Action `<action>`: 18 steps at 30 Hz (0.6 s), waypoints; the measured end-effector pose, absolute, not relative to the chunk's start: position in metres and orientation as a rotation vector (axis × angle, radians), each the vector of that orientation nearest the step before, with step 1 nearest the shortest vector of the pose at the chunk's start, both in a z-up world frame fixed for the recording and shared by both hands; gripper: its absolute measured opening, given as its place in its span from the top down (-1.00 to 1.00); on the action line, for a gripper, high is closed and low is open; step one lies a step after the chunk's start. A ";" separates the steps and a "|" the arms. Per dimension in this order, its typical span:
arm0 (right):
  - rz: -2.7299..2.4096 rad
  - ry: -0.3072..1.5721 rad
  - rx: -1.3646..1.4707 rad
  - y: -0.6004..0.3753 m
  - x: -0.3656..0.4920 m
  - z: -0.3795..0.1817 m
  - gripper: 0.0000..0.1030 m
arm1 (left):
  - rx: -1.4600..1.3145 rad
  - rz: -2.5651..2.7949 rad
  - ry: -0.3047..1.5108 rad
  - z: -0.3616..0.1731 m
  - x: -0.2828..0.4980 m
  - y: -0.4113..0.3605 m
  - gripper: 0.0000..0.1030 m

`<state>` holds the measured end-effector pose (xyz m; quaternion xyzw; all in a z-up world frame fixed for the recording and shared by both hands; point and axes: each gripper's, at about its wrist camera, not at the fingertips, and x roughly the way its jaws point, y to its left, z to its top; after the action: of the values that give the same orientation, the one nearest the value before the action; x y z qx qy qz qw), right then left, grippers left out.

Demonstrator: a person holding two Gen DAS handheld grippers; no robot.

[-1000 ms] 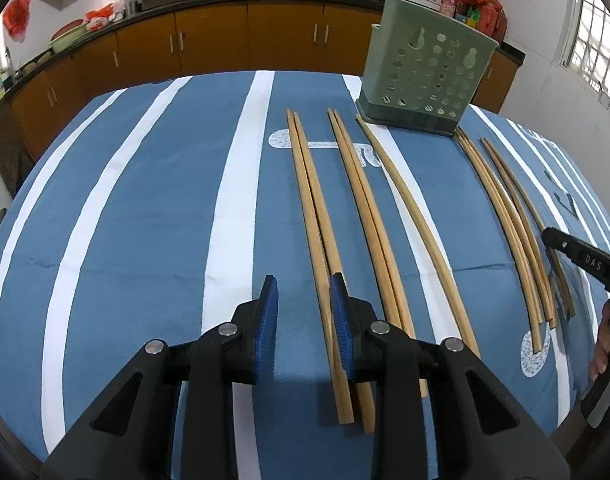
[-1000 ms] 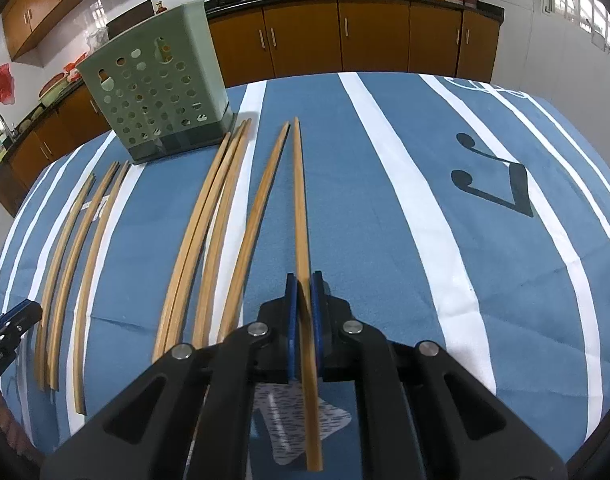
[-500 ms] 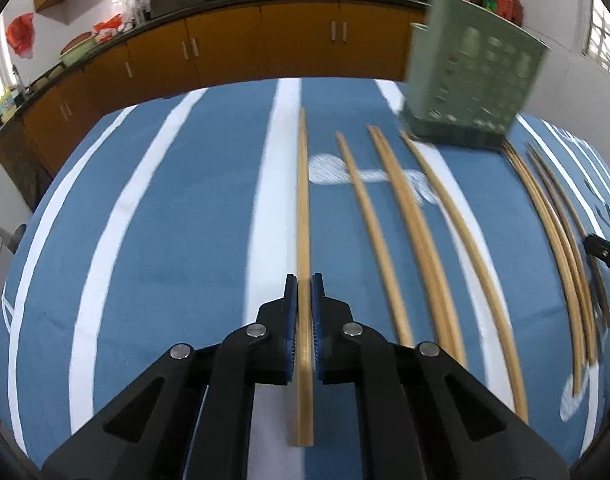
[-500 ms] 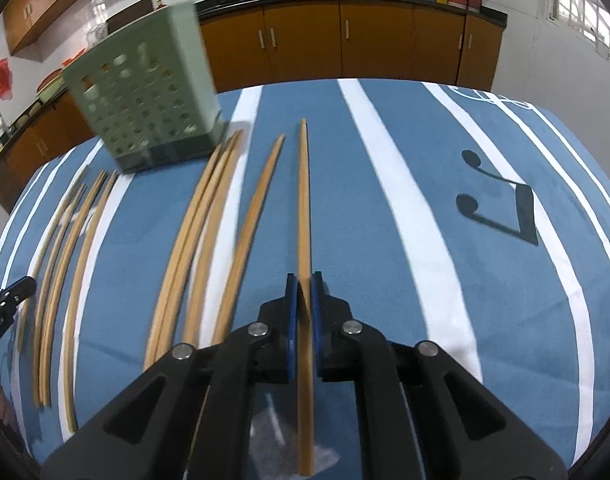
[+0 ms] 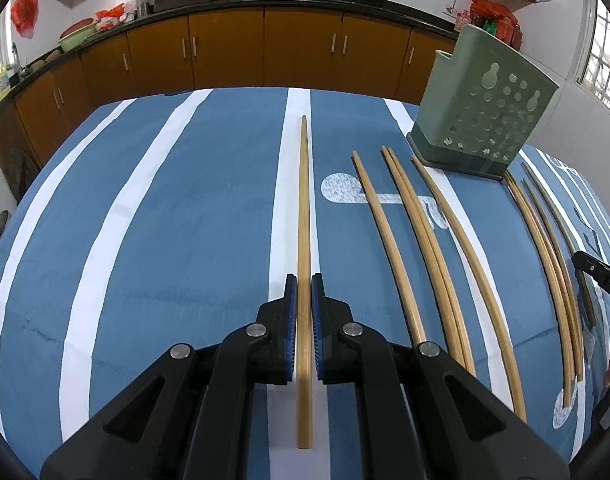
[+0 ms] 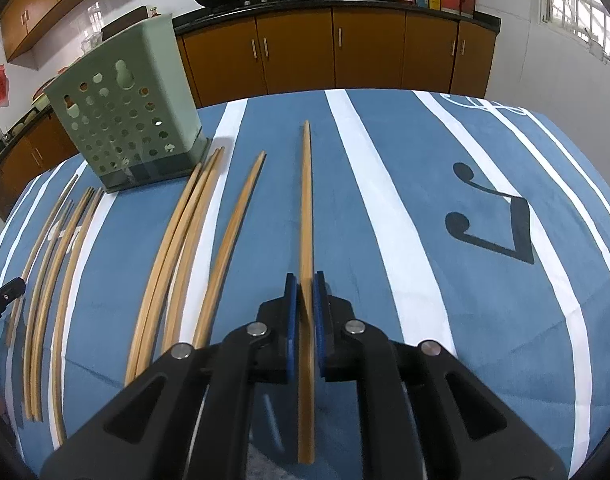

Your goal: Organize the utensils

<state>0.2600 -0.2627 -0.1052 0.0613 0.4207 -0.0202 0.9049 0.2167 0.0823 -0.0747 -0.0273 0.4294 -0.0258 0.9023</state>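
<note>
Left wrist view shows our left gripper (image 5: 303,296) clamped on one chopstick (image 5: 303,200); our right gripper (image 6: 303,296) likewise pinches a chopstick (image 6: 306,200). Both look lifted off the striped tablecloth (image 5: 185,220). Next we judge: tip them into the green holder (image 6: 125,120).

The chopstick (image 5: 303,216) between the left gripper (image 5: 303,292) pads looked like pale bamboo or wood, smooth with a dull satin finish, as did the one (image 6: 305,216) in the right gripper (image 6: 303,292). Both grippers were matt black plastic with bright metal rivets and ribbed blue pads (image 5: 292,312). The holder (image 5: 485,108) was matt sage-green perforated plastic. A blue-and-white cloth (image 5: 185,220) with a soft, matt weave covered the bench. The cabinet doors (image 5: 301,52) behind looked like glossy orange-brown wood.
</note>
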 end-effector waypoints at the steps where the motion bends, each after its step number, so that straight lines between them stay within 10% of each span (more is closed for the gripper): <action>1: -0.041 0.869 0.125 -0.262 0.259 -0.106 0.79 | -0.054 -0.053 0.887 -0.075 0.215 0.082 0.85; 18: -0.013 0.738 0.134 -0.270 0.240 -0.056 0.84 | -0.052 -0.041 0.824 -0.041 0.206 0.089 0.86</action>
<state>0.2398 -0.2705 -0.0557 0.0657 0.3602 -0.0061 0.9305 0.2056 0.0886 -0.0414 -0.0255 0.4002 -0.0200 0.9159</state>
